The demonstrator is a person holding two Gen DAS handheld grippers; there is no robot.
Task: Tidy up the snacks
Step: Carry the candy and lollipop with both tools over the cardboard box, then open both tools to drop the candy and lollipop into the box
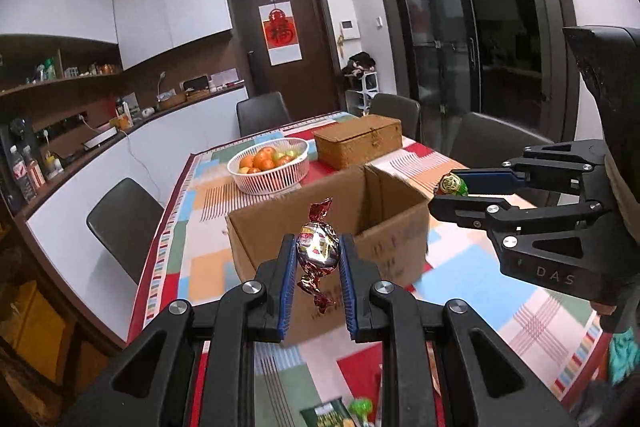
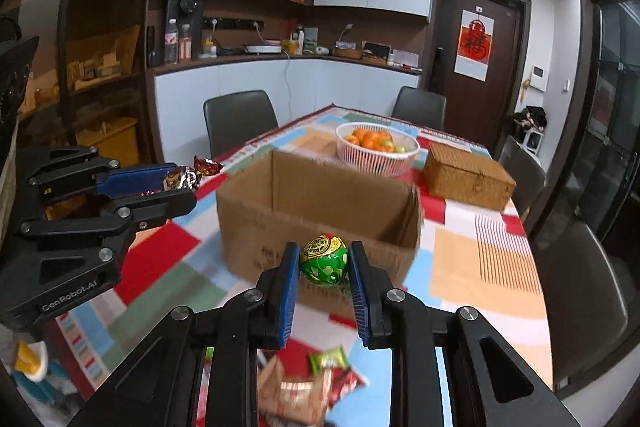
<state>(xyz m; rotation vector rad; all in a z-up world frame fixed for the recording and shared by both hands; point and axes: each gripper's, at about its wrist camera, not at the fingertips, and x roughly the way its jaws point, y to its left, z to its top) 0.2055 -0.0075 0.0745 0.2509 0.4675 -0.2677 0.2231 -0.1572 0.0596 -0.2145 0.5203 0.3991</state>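
The left hand-held gripper (image 1: pixel 319 255) is held level above the counter (image 1: pixel 472 267), pointing at the near wall of the open box (image 1: pixel 320 227). Its 2 blue pads are clamped on a silver-and-red twist candy (image 1: pixel 318 251), which stands upright between them, 1 twisted end up and 1 down. In the right wrist view this gripper (image 2: pixel 182 183) comes in from the left, raised off the counter (image 2: pixel 480 267) beside the box's left end, the candy (image 2: pixel 188 177) sticking out past its tips.

The right hand-held gripper (image 2: pixel 325 261) is also level and aimed at the box (image 2: pixel 316 211), just short of its near wall. Its pads are closed on a green foil egg (image 2: pixel 324 259) with a gold label on top. From the left wrist view it (image 1: pixel 448 189) reaches in from the right, above the box's right flap, the egg (image 1: pixel 452 185) at its tips.

Both grippers hover above the counter, well apart, 1 at each end of the box. More wrapped snacks (image 2: pixel 312 383) lie on the near edge of the counter, blurred. Beyond the box stand a fruit basket (image 2: pixel 376 149) and a wicker case (image 2: pixel 468 175).
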